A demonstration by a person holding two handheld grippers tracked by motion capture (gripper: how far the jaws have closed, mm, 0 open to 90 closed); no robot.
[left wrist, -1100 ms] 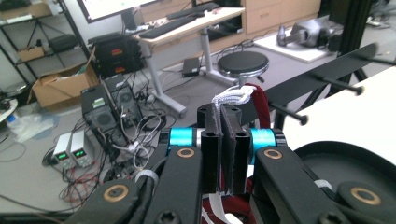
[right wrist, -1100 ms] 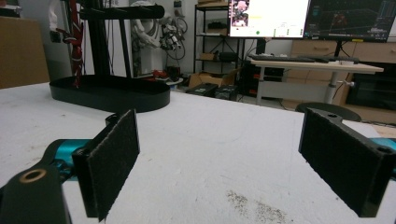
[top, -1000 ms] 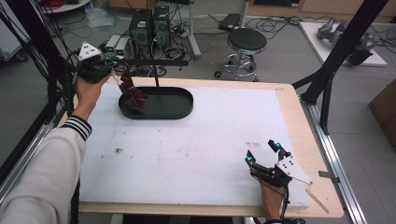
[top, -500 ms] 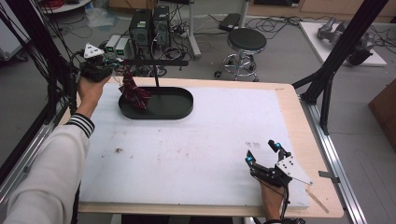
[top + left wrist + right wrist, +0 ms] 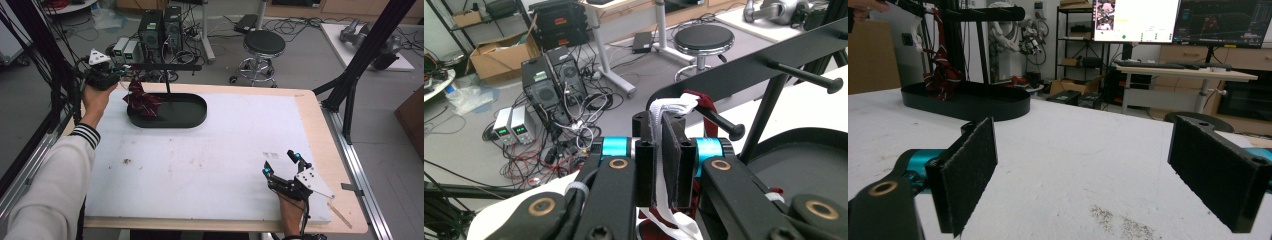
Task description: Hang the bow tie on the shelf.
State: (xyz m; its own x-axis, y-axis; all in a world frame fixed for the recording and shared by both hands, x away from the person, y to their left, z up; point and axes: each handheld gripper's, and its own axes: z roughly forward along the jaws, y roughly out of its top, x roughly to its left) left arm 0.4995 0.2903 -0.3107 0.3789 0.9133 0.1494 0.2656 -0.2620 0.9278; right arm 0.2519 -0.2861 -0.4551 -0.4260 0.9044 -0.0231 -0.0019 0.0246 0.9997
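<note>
Left gripper [image 5: 663,150] clamped on white strap [image 5: 672,106] of red cloth [image 5: 141,98], which hangs into black tray [image 5: 192,117] far left under rack [image 5: 165,67]. Right gripper [image 5: 281,163] jaws apart, near right.

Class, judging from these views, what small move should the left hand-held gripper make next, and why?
Probably carry the white strap forward over the peg. The left hand-held gripper is shut on it just short of the peg's tip, with the dark red item hanging beneath over the black tray.
</note>
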